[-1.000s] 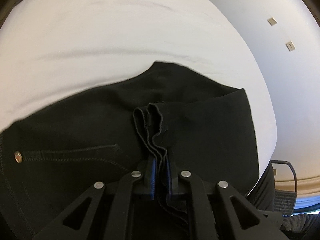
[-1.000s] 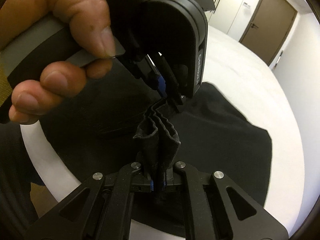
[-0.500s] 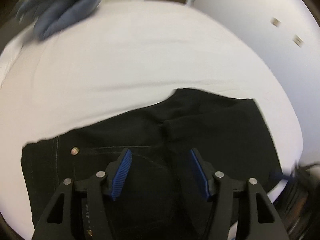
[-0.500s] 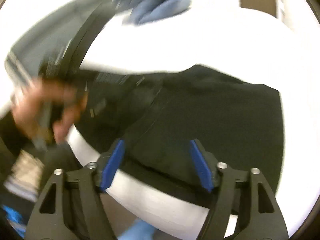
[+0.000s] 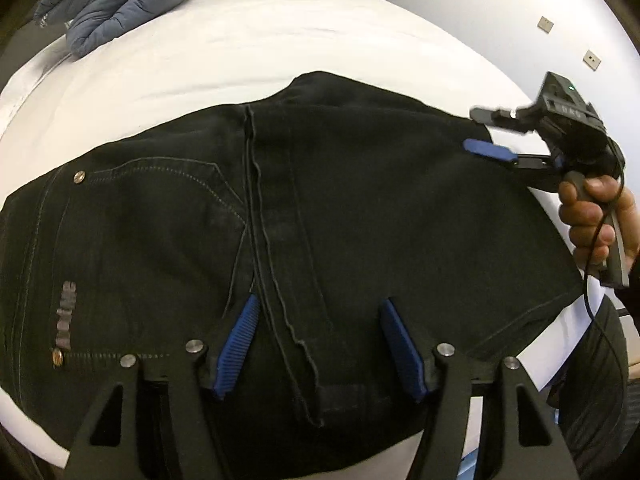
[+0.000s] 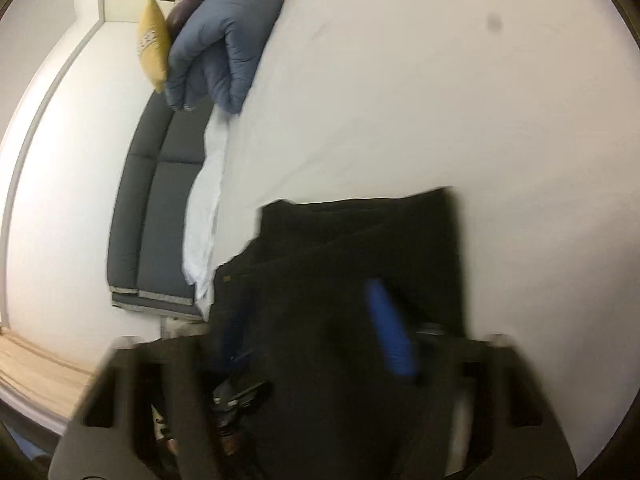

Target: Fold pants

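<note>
The black pants (image 5: 320,220) lie folded flat on the white bed (image 5: 248,40), with a pocket rivet at the left and the leg hems in the middle front. My left gripper (image 5: 320,340) is open and empty, hovering over the near edge of the pants. My right gripper (image 5: 486,132) shows in the left wrist view at the right edge of the pants, open and empty, held by a hand. In the blurred right wrist view the right gripper (image 6: 312,336) is open above the pants (image 6: 360,248).
A blue-grey quilted duvet (image 5: 116,0) lies bunched at the far left of the bed, seen also in the right wrist view (image 6: 224,44) with a yellow pillow (image 6: 154,44). A dark grey sofa (image 6: 156,200) stands beside the bed.
Both grippers held the bunched pant hems a second ago. They opened, let the cloth drop flat, and drew back; the right gripper swung off to the right edge.
</note>
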A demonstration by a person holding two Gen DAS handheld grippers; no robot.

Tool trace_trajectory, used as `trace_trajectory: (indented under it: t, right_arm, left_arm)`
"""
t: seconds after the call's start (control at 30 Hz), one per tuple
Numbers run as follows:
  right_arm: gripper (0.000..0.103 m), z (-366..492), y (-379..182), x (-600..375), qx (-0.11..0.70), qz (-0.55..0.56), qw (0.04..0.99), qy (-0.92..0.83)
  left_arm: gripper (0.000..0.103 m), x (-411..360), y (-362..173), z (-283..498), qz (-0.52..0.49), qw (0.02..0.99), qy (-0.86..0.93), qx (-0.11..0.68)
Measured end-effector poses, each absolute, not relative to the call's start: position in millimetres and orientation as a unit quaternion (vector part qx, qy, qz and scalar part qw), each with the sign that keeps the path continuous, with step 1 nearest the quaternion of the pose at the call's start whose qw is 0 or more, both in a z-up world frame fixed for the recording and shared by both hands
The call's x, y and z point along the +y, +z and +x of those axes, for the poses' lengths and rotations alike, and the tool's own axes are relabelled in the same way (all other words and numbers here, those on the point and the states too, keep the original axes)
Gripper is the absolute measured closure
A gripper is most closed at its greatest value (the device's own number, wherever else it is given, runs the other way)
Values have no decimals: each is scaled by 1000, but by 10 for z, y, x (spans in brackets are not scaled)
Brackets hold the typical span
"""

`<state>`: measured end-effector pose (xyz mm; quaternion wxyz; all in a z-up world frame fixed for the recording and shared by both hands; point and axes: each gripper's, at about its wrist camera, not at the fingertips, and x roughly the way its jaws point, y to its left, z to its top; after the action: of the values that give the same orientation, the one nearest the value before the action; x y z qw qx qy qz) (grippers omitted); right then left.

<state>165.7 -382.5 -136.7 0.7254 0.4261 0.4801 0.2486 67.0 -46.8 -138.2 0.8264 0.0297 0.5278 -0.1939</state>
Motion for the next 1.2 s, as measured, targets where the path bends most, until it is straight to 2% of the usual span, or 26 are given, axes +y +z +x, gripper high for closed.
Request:
trace_trajectory:
  t: [0.17, 0.3, 0.4, 0.53, 0.57, 0.6, 0.67, 0.73, 0.77, 0.83, 0.87, 0.97, 1.03, 1.2]
  right_arm:
    - [64, 1114, -1504, -3532, 500, 394, 713, 293]
    - [64, 313, -1243, -3145, 508, 280, 755, 306]
    - [62, 224, -1111, -3154, 521, 292, 744, 299]
    - [60, 444, -683, -3062, 423, 337, 764, 352]
    - [51, 543, -691, -3010, 405, 352, 759, 369]
    - [36, 653, -727, -2963, 391, 371, 749, 385]
    - [19, 874, -1011, -2871, 405, 394, 737, 370]
    - [25, 1069, -1505, -2749, 505, 372, 724, 289]
    - [35, 1052, -1466, -2710, 495, 343, 749, 278]
    - [33, 1057, -1339, -2609, 501, 339, 742, 289]
    - [33, 1063, -1308, -2577, 504, 373, 716, 306]
    - [33, 1006, -1062, -2472, 450, 410, 712, 350]
    - [33, 1000, -991, -2371, 435, 425, 703, 368]
    - [32, 1098, -1011, -2114, 445, 444, 676, 383]
  left_arm:
    - [30, -541, -1418, 550, 15, 831, -191, 522]
    - [30, -494, -1400, 509, -2, 835, -188, 518]
    - [30, -335, -1349, 496, -40, 840, -185, 508]
    - [29, 63, -1214, 397, -150, 854, -142, 478]
    - [26, 233, -1167, 349, -196, 857, -123, 460]
    - [20, 365, -1136, 307, -229, 858, -111, 447]
    - [11, 698, -1063, 190, -290, 861, -72, 412]
    - [7, 961, -1018, 114, -316, 864, -40, 390]
    - [7, 1096, -1022, 109, -325, 864, -26, 384]
    - [7, 1421, -1044, 60, -355, 856, 9, 376]
    - [7, 1577, -1086, 35, -375, 850, 26, 370]
    - [7, 2001, -1324, 12, -443, 817, 59, 365]
    - [7, 2134, -1469, 85, -488, 792, 53, 362]
    - [6, 2162, -1632, 329, -524, 776, 32, 350]
